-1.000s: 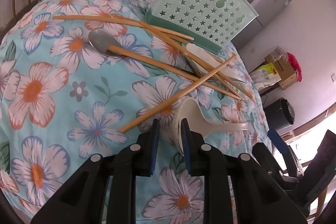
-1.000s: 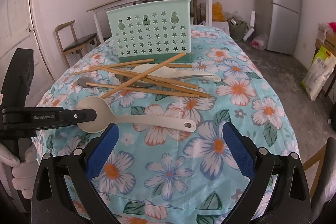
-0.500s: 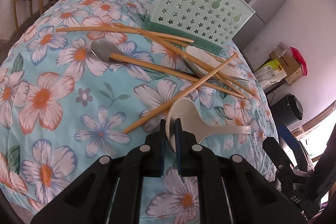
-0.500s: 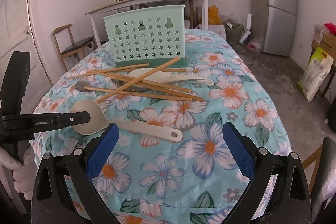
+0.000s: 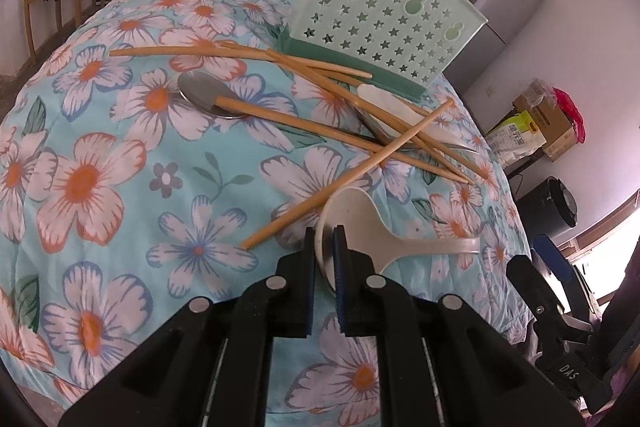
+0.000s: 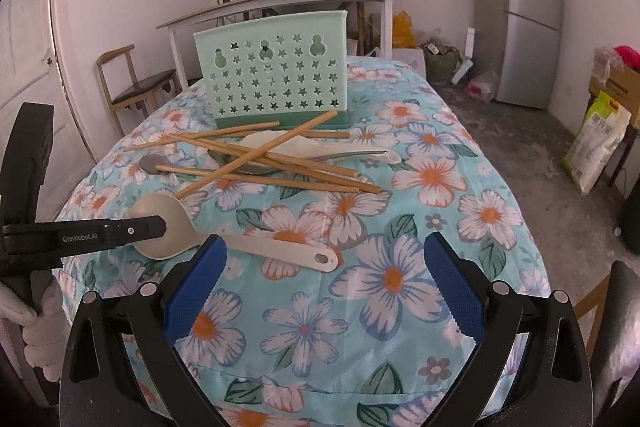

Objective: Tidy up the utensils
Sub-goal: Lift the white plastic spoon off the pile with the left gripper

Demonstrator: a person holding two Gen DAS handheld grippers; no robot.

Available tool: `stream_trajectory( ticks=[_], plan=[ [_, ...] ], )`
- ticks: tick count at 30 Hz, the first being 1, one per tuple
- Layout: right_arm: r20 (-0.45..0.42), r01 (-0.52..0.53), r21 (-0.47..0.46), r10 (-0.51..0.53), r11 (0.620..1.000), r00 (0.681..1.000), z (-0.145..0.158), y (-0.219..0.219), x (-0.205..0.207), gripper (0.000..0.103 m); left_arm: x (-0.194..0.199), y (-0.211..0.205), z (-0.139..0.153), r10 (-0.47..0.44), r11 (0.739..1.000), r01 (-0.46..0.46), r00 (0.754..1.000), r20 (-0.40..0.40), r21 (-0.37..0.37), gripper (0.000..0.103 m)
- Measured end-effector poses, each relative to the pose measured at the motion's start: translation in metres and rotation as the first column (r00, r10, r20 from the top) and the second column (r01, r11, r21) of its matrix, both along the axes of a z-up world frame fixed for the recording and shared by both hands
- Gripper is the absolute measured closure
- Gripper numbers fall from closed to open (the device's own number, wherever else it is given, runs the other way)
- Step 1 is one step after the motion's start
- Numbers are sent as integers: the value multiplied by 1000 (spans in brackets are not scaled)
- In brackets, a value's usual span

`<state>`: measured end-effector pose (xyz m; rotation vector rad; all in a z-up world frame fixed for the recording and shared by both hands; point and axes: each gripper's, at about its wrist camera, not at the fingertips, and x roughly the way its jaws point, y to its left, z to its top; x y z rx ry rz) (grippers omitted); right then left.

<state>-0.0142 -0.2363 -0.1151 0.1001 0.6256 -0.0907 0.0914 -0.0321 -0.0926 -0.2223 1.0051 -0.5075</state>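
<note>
Your left gripper (image 5: 323, 237) pinches the rim of the white rice paddle (image 5: 372, 227), whose bowl is tipped up off the floral tablecloth (image 5: 120, 155). Only your right wrist view shows the handle's hole end on the cloth, and your right gripper (image 6: 320, 287) wide and empty. Chopsticks (image 6: 264, 163) and metal spoons lie heaped before the green utensil holder (image 6: 276, 79).
</note>
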Motion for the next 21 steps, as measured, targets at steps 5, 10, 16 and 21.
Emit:
stream_trajectory(
  ticks=[5, 10, 16, 21],
  plan=[
    [17, 6, -2, -6, 1000, 1000, 2, 1, -1, 8, 1, -1, -1, -4, 1000, 4, 1000, -5, 3, 94],
    [21, 15, -1, -15, 1000, 1000, 2, -1, -6, 8, -1, -2, -1, 0, 1000, 0, 1000, 9, 10, 94],
    [36, 43, 5, -43, 999, 998, 7, -7, -13, 8, -5, -2, 3, -10, 1000, 10, 999, 40, 20, 95],
    [35, 61, 1, -61, 998, 998, 8, -8, -15, 8, -6, -1, 5, -25, 999, 23, 998, 59, 32, 95]
  ],
)
